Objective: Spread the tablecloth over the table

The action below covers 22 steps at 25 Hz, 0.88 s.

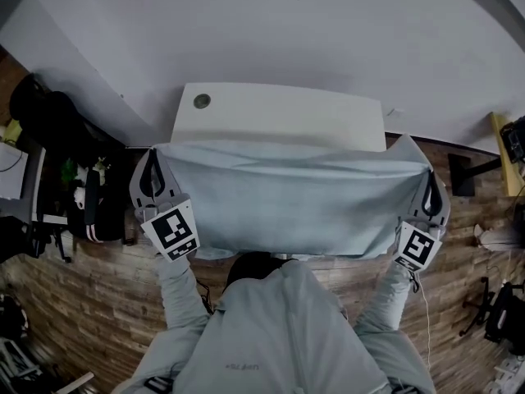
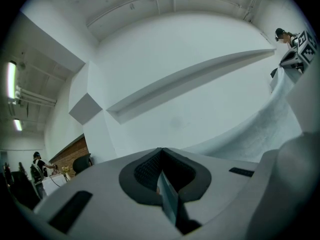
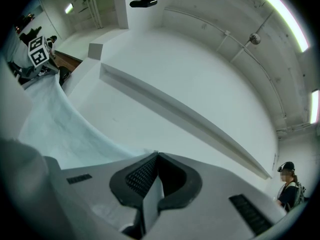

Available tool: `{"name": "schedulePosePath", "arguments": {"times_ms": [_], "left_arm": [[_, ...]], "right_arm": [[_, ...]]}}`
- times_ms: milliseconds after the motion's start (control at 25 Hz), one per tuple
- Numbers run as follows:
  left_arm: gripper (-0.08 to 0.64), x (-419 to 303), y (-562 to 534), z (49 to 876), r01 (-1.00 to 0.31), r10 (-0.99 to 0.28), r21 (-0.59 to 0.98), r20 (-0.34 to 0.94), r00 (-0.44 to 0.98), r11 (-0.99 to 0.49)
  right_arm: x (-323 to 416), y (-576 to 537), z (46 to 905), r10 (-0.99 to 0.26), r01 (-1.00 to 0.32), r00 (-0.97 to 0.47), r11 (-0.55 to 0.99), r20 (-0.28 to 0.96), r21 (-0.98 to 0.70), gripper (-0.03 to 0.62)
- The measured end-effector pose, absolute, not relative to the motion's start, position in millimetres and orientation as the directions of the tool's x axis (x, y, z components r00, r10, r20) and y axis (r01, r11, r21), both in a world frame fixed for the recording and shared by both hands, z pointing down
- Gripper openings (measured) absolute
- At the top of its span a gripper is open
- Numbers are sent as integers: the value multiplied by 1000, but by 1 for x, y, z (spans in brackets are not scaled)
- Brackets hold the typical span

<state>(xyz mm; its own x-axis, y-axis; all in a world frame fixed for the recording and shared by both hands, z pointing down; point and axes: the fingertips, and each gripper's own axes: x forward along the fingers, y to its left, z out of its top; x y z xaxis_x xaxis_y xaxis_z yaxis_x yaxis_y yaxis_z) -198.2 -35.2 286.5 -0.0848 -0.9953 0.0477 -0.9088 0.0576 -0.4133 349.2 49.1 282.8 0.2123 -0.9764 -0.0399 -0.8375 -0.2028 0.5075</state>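
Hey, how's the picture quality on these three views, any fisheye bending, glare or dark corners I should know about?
Head view: dim and flat, edges bowed, the tablecloth sharp. Left gripper view: strong fisheye bends the wall ledge, corners black. Right gripper view: same bending, ceiling light strip blown out.

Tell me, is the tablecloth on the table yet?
Not quite. Done: the left hand-held gripper and right hand-held gripper are each shut on an end of the tablecloth. In hand: the cloth is stretched wide between them, hiding the near side of the table. Left: the table's far strip is bare, and the cloth must be laid down and released.
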Motion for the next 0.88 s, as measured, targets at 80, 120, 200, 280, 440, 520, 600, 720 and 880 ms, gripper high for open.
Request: {"name": "schedulePosePath", "arguments": {"times_ms": [80, 120, 200, 280, 440, 520, 600, 720, 880], "left_arm": [[25, -197, -44, 287, -908, -996, -416, 49, -78, 50], [25, -197, -48, 288, -907, -996, -418, 49, -74, 47], [25, -197, -54, 289, -906, -996, -422, 52, -66, 38], [25, -199, -62, 291, -903, -997, -428, 56, -59, 30], [25, -199, -81, 290, -895, -998, -445, 50, -47, 20], [25, -199, -92, 289, -891, -998, -453, 46, -43, 17], [25, -200, -102, 289, -888, -998, -459, 45, -40, 15], [25, -200, -117, 291, -884, -999, -467, 44, -32, 8], [25, -204, -141, 298, -874, -999, -485, 42, -20, -3]], "right_arm": [[350, 43, 282, -975, -833, 219, -207, -39, 513, 21], [351, 40, 281, -974, -830, 221, -209, -39, 517, 21], [350, 36, 281, -974, -824, 225, -211, -38, 526, 21], [350, 29, 281, -974, -819, 224, -208, -36, 534, 21], [351, 9, 281, -976, -813, 217, -199, -33, 547, 21], [349, -4, 279, -978, -812, 206, -190, -35, 552, 21], [347, -15, 277, -980, -808, 196, -184, -38, 559, 21], [347, -30, 275, -981, -806, 190, -182, -45, 564, 21], [343, -53, 278, -981, -813, 186, -183, -51, 553, 21]]}}
